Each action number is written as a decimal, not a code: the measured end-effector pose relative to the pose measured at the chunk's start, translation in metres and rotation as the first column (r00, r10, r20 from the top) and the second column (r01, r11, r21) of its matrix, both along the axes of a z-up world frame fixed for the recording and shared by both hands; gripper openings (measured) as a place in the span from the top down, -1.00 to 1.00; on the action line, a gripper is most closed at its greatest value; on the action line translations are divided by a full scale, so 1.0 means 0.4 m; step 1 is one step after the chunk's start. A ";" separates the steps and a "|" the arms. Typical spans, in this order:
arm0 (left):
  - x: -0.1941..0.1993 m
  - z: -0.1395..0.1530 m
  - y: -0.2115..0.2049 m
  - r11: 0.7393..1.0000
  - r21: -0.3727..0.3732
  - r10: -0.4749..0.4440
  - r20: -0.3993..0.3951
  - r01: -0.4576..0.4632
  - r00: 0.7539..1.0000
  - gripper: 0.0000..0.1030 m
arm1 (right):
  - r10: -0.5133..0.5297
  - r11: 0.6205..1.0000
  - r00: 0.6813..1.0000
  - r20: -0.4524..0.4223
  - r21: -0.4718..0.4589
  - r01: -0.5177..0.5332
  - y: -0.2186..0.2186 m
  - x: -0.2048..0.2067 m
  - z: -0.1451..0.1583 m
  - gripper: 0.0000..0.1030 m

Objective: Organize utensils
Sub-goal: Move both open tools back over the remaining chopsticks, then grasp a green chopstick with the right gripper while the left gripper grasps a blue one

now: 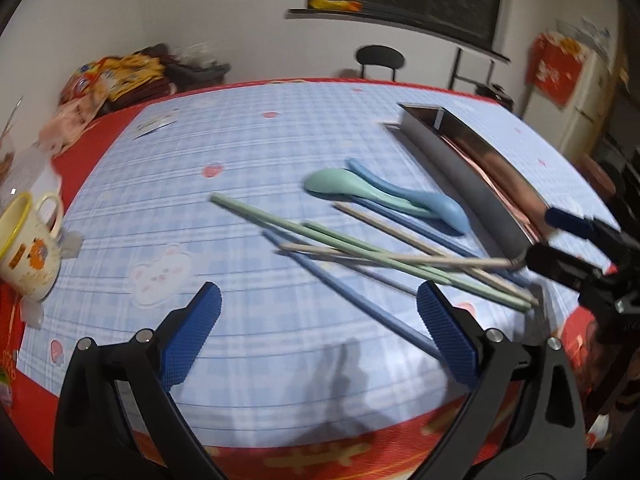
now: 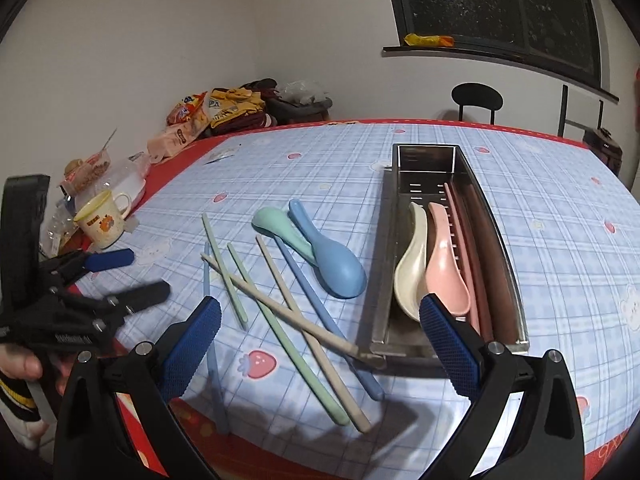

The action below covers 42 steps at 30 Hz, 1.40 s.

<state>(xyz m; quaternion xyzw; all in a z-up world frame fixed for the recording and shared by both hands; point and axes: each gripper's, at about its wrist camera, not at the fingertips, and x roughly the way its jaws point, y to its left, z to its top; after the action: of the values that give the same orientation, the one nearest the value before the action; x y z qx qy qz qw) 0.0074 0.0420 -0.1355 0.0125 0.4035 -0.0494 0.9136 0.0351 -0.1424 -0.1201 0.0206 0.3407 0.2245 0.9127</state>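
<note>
A steel utensil tray point(image 2: 380, 264) lies on the blue checked tablecloth and holds a cream spoon point(image 2: 412, 268), a pink spoon point(image 2: 444, 268) and pink chopsticks point(image 2: 466, 248). Left of it lie a blue spoon point(image 2: 336, 268), a green spoon point(image 2: 276, 226) and several loose green, beige and blue chopsticks point(image 2: 280, 320). My right gripper point(image 2: 320, 340) is open and empty above the chopsticks' near ends. My left gripper point(image 1: 318, 328) is open and empty over the cloth, left of the chopsticks point(image 1: 360, 246); the tray point(image 1: 460, 172) is to its right. The green spoon point(image 1: 332, 184) and blue spoon point(image 1: 420, 200) lie beyond.
A cream mug point(image 2: 102, 218) stands at the table's left edge, with snack packets point(image 2: 188, 120) and clutter behind it. A black chair point(image 2: 476, 100) stands past the far edge. The right gripper's body point(image 1: 580, 256) shows at the right in the left wrist view.
</note>
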 end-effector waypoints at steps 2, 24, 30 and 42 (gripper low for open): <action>0.001 -0.008 -0.027 1.000 0.018 -0.012 -0.012 0.012 1.000 -0.77 | -0.002 1.000 1.000 0.010 0.018 0.002 -0.015 -0.005 0.004 -0.89; 0.046 -0.083 -0.130 0.990 0.139 0.053 -0.161 -0.030 0.986 -0.33 | 0.078 0.993 0.996 0.032 0.084 -0.080 -0.061 -0.019 -0.010 -0.32; 0.032 -0.079 -0.098 0.992 0.123 0.029 -0.176 -0.007 0.984 0.09 | 0.137 0.985 0.991 -0.012 0.104 -0.135 -0.051 -0.013 -0.022 0.19; 0.007 -0.079 0.057 0.993 0.076 0.103 -0.184 -0.090 0.978 0.26 | 0.233 0.972 0.970 -0.072 0.023 -0.232 0.022 0.001 -0.039 0.40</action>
<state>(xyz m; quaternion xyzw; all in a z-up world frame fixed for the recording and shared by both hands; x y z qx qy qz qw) 0.0101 0.0647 -0.1672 0.0191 0.4892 0.0076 0.8719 0.0354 -0.1336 -0.1359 -0.0047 0.3726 0.3314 0.8668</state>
